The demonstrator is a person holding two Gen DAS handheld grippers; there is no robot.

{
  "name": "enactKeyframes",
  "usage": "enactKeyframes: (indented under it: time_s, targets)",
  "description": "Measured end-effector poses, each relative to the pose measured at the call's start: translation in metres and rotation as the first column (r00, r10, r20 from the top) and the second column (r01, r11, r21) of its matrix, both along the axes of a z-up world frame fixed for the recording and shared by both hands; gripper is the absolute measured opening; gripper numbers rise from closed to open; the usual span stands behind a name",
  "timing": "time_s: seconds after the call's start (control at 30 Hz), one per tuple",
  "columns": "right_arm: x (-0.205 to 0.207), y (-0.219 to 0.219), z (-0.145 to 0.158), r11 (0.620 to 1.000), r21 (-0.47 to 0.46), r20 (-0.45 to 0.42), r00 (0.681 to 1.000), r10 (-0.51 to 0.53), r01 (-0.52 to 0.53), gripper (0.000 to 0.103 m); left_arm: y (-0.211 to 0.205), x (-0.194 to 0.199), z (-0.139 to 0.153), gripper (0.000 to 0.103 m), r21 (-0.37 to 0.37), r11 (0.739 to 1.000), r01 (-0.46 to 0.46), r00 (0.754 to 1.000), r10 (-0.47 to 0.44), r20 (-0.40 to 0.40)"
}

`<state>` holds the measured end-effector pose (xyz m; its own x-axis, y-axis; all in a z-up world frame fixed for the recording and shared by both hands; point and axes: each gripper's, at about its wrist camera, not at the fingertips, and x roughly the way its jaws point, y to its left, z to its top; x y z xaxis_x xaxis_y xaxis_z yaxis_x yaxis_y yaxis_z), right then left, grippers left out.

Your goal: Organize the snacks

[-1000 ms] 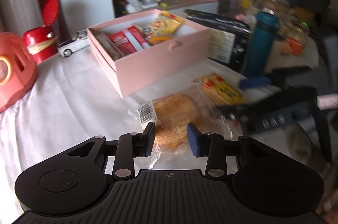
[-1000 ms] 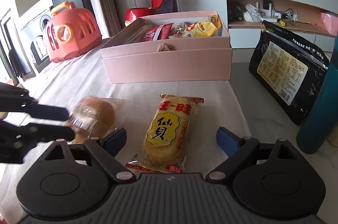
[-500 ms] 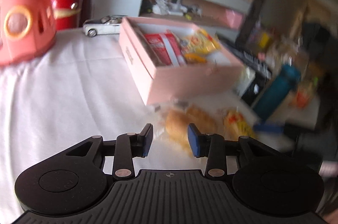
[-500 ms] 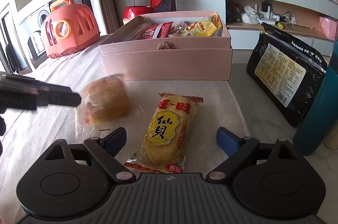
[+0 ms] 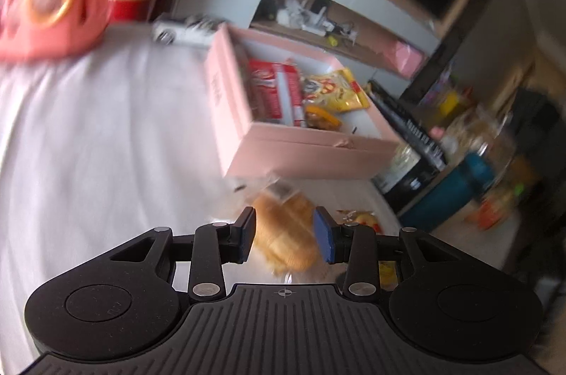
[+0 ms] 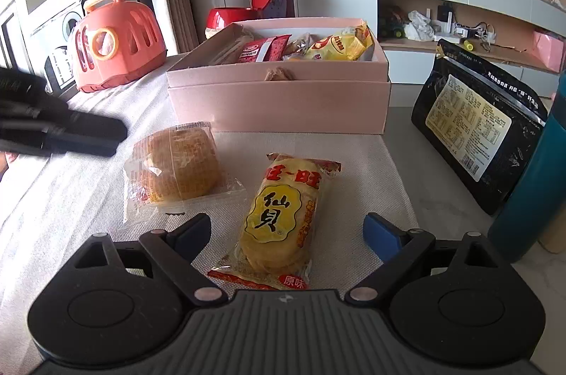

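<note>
Here we see the left gripper (image 5: 284,235) with its fingers partly apart over the wrapped bun (image 6: 177,162), gripping nothing; the bun lies on the table (image 6: 63,198) before the pink box (image 6: 279,106). Our right gripper (image 6: 286,230) gapes wide around the rice-cracker packet (image 6: 279,219), not touching it.

A pale pink box (image 6: 279,106) holds red and yellow packets, a golden-brown bun (image 6: 178,162) sits in clear wrap, and the rice cracker pack (image 6: 279,219) is yellow with black characters.
</note>
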<state>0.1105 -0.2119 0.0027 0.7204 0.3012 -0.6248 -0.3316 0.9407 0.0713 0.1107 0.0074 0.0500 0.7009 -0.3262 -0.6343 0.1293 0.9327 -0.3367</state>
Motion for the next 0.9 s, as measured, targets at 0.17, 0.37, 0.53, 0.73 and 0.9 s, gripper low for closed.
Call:
enactKeyframes:
  time_s: [0.17,0.37,0.53,0.73,0.9]
  targets:
    - [0.000,0.000,0.000,1.000,0.000,0.000,1.000,0.000,0.000,0.093,-0.059,-0.001,-0.009,0.045,0.337,0.935,0.108,0.988,-0.139,0.069]
    - [0.000,-0.001,0.000,1.000,0.000,0.001,1.000,0.000,0.000,0.093,-0.047,-0.010,-0.013,0.056,0.424,0.900,0.096,0.987,-0.142,0.078]
    - [0.000,0.000,-0.001,1.000,-0.007,0.002,1.000,-0.001,0.001,0.093,-0.012,-0.007,-0.013,0.066,0.363,0.932,0.005,0.999,-0.020,0.038]
    - [0.000,0.000,-0.001,1.000,-0.014,0.003,1.000,0.000,0.000,0.094,-0.012,0.015,-0.020,0.066,0.233,0.972,0.044,0.998,-0.034,-0.047]
    - [0.001,0.002,-0.001,1.000,-0.025,0.003,1.000,0.003,-0.003,0.094,-0.010,0.029,-0.031,0.067,0.168,0.986,0.015,0.998,-0.004,-0.064]
